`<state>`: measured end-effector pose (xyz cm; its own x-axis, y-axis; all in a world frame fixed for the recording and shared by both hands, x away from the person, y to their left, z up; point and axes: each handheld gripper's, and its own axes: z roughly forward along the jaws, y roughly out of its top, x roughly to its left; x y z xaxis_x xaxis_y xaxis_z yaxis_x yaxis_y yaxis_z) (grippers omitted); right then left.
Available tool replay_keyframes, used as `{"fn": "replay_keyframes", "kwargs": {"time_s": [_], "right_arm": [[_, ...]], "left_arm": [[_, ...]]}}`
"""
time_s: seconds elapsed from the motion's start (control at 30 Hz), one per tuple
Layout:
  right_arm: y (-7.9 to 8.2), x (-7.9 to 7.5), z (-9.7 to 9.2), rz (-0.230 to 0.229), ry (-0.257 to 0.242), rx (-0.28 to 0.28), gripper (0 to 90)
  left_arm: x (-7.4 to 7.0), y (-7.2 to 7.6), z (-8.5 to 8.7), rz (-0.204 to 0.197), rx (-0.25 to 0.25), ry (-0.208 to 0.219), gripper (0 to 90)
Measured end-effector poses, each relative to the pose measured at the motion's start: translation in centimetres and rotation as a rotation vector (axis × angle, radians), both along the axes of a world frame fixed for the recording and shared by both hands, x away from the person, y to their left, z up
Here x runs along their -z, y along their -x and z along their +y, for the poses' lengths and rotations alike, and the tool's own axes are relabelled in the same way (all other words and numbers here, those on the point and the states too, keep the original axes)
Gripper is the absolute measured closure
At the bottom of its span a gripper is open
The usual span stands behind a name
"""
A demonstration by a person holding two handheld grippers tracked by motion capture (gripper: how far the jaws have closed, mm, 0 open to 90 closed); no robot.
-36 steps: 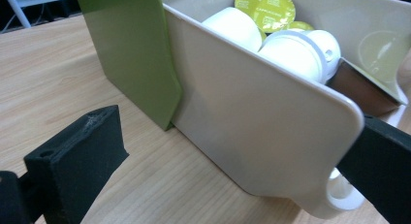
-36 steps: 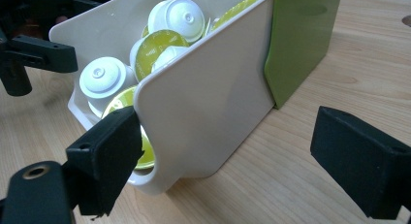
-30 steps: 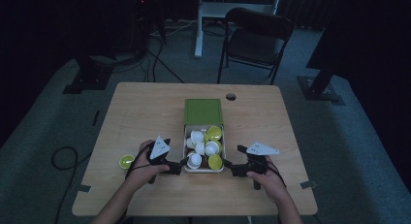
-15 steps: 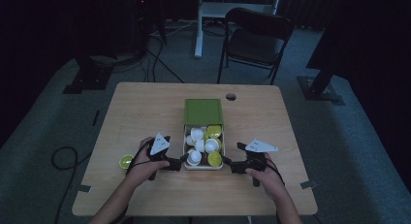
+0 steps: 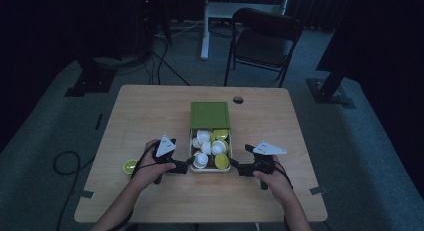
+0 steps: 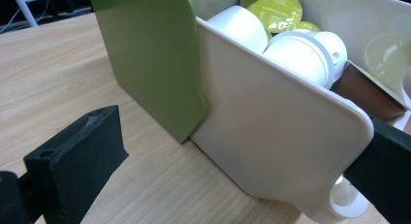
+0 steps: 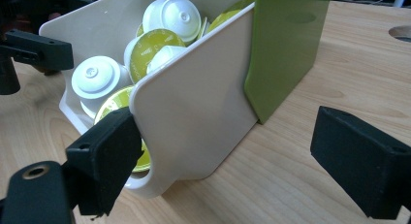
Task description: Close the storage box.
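Cream drawer (image 5: 210, 167) of capsules (image 5: 205, 148), half out of green sleeve (image 5: 209, 114), table centre. Left gripper (image 5: 187, 162) and right gripper (image 5: 233, 165), jaws wide, flank front corners. Judged step: slide drawer; keep both sides level, move evenly.

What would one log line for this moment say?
left gripper: open, at cream plastic drawer | right gripper: open, opposite side | drawer: holds white and green capsules | green sleeve: behind

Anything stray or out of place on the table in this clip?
One yellow-green capsule lies alone on the table, left of the person's left hand, apart from the white drawer where the other capsules are piled. Nothing looks spilled or damaged.
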<state>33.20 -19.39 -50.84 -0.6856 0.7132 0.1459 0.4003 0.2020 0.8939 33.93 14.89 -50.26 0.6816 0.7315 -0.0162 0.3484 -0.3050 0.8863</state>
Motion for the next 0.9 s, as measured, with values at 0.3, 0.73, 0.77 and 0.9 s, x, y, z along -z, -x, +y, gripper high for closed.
{"fn": "replay_keyframes", "kwargs": {"time_s": [0.3,0.73,0.77,0.9], "right_arm": [[-0.5,-0.1,0.1,-0.002,0.007,0.011,11.1],[-1.2,-0.3,0.4,-0.010,0.028,0.021,11.1],[-1.2,-0.3,0.4,-0.009,0.025,0.022,11.1],[-1.4,-0.3,0.4,-0.008,0.025,0.023,11.1]], "left_arm": [[-0.1,-0.6,0.0,-0.005,-0.006,-0.013,0.2],[-0.2,-1.4,0.0,-0.004,-0.015,-0.010,0.2],[-0.1,-1.5,0.1,-0.004,-0.019,-0.007,0.2],[-0.2,-1.6,0.1,-0.005,-0.021,-0.011,0.2]]}}
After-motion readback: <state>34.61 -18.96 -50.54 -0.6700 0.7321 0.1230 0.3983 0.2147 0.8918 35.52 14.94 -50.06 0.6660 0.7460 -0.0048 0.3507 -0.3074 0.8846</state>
